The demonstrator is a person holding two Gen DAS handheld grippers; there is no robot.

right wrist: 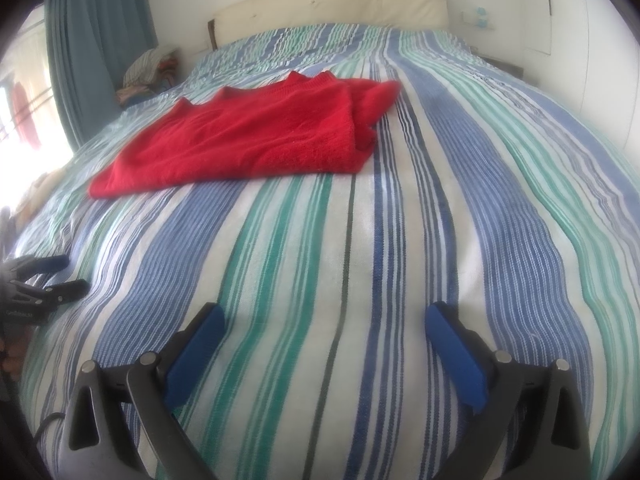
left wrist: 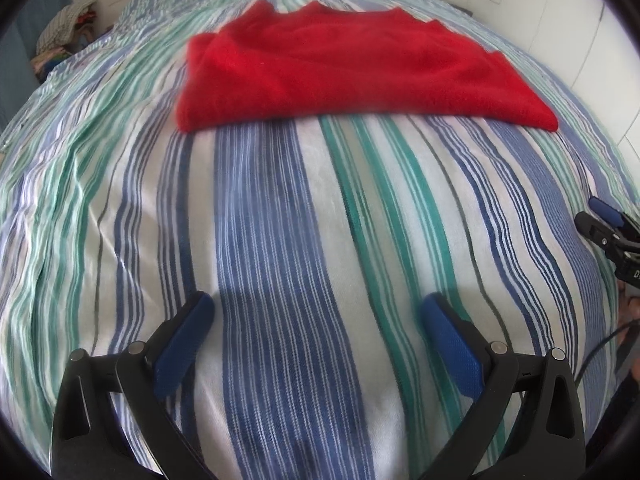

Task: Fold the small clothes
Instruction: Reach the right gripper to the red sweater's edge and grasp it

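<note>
A bed (left wrist: 280, 220) fills both views, covered by a bedspread (right wrist: 400, 240) striped in blue, green and white, with a pale padded headboard (right wrist: 332, 4) at its far end. Beside the bed's far corner hangs a blue-grey curtain (right wrist: 96, 40), and next to that corner sits a heap of mixed clothes (right wrist: 148, 70). On the bed, toward its middle, lies a red knitted garment (left wrist: 340, 68), folded flat into a broad layer, its doubled edge bunched on the side that shows at the right in the right wrist view (right wrist: 248, 136). Nearer the foot of the bed than the garment, and well apart from it, the left tool (left wrist: 316, 336) hangs over bare bedspread with its blue-padded jaws spread wide and nothing between them. The right tool (right wrist: 324, 344) hangs alongside it over the same end of the bed, jaws likewise wide and empty. Each tool shows at the edge of the other's view.
</note>
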